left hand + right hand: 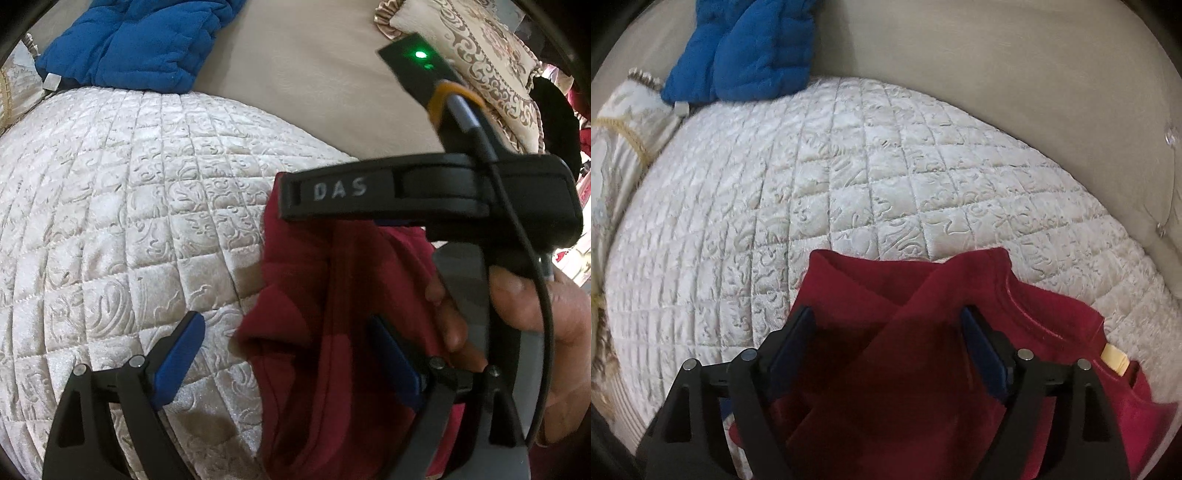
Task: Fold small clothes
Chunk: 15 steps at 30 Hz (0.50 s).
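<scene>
A: What is lying on the quilt [798, 192] in the right wrist view?

B: A red garment [886, 369] is lying at the near edge, partly folded, with one flap crossing over another. Its collar band is curving along the right side, and a pale yellow tag [1114, 357] is showing just inside it.

A: How are the jaws of the right gripper [888, 350] standing?

B: They are standing spread wide above the garment. The blue pads [792, 350] are sitting on either side of the crossed flaps, and neither pad is pressing the cloth.

A: And the left gripper [284, 365]?

B: Its jaws are also standing spread. One blue pad is hanging over the bare quilt; the other is hanging over the garment [332, 314] at the garment's left edge. Nothing is being pinched.

A: What is filling the right half of the left wrist view?

B: The black body of the right gripper [424, 192] is crossing the frame there, with a hand [517, 306] wrapping around its handle. A cable [532, 258] is running down past the fingers, and a small board with a green light [420, 55] is standing above it.

A: What is lying beyond the quilt?

B: A blue padded item [746, 51] is lying at the far edge against beige upholstery [997, 62]. A patterned cushion [480, 59] is sitting at the upper right in the left wrist view.
</scene>
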Available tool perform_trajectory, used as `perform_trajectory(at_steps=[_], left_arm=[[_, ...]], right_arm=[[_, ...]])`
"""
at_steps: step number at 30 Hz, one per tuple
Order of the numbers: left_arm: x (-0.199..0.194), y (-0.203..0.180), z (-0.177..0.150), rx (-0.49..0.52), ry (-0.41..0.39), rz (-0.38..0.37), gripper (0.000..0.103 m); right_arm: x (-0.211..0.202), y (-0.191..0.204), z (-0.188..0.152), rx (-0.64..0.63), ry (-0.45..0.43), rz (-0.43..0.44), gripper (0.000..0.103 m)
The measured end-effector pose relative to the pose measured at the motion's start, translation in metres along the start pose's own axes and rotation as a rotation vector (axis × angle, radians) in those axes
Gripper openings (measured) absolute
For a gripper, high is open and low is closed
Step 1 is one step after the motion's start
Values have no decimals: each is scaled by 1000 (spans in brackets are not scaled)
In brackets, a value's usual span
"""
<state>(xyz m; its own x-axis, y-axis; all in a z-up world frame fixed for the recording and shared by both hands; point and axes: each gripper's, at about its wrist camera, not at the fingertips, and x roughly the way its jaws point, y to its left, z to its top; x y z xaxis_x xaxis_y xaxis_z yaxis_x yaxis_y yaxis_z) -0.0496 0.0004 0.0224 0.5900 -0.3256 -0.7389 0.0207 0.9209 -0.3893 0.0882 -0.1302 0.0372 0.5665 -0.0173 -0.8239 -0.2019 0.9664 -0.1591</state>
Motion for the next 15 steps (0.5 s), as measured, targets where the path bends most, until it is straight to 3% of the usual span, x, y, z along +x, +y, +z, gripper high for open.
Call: perform_trajectory(at_steps=[3, 4, 5, 6, 7, 8, 10, 12, 14, 15], left_arm=[[0, 0, 1, 5, -1, 3, 94], [0, -1, 0, 6, -3, 3, 94], [0, -1, 0, 7, -5, 0, 94], [0, -1, 1, 0, -8, -9, 94], [-1, 0, 2, -5, -12, -21, 94], [-1, 1, 4, -11, -16, -45, 93], [-1, 0, 6, -20, -16, -121, 84], [-5, -1, 9, -21, -35, -168, 59], [-8, -5, 11, -1, -53, -209, 41], [-10, -6, 11, 6, -59, -237, 39]], right_arm=[[5, 6, 1, -53, 20, -32, 67], [4, 6, 0, -60, 17, -34, 60], [3, 4, -1, -56, 6, -31, 52], [-1, 1, -3, -47, -12, -36, 28], [-9, -7, -6, -33, -40, -25, 11], [-16, -14, -8, -20, -57, 24, 3], [-30, -33, -14, 32, -78, 124, 0], [-42, -48, -19, 62, -100, 185, 0], [-51, -58, -24, 75, -114, 214, 0], [-54, -61, -25, 83, -115, 228, 0]])
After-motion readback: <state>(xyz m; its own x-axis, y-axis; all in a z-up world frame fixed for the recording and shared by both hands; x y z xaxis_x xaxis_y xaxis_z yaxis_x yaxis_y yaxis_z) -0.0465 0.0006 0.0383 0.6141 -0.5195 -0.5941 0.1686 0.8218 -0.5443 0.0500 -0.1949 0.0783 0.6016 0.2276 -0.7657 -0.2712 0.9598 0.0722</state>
